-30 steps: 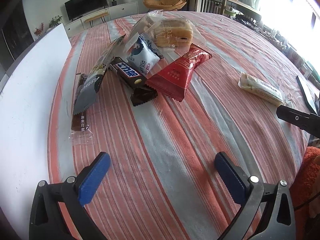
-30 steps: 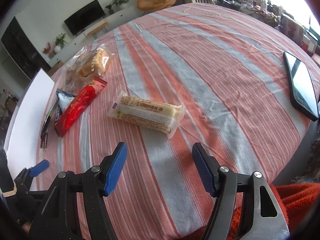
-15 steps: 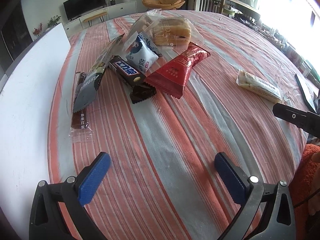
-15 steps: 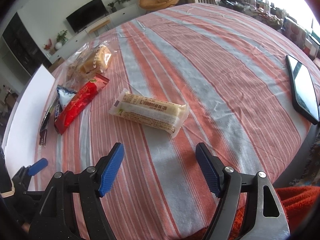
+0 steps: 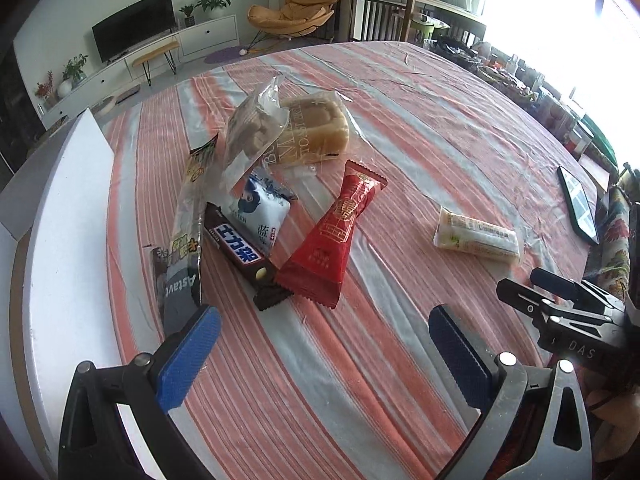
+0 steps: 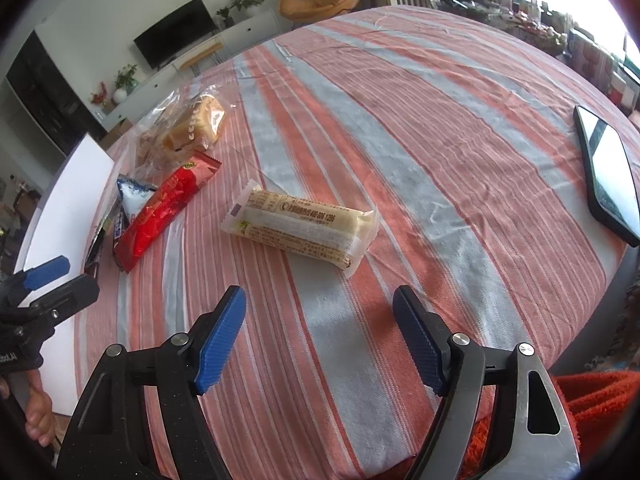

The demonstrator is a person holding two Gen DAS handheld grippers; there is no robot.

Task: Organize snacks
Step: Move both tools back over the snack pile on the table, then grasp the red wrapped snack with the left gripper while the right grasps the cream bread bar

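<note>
Lying apart from the snack pile (image 5: 256,200), wrapped cake roll (image 6: 300,229) is faced by right claw (image 6: 320,336), spread, empty; left claw (image 5: 320,354) likewise; slippery film risks being pushed, not gripped

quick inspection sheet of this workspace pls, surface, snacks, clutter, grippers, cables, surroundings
surface: round table under a striped tablecloth; a white board lies at its left edge.
job's things: one heap holds the bagged bread, a blue-white pouch, a chocolate bar, a red packet and a long clear-wrapped stick; the pale cake roll lies apart, alone.
clutter: a phone lies near the right edge.
grippers: left gripper open, empty, facing the heap; right gripper open, empty, facing the cake roll.
cables: nothing seen.
surroundings: living room with a TV, plants and an orange chair.
</note>
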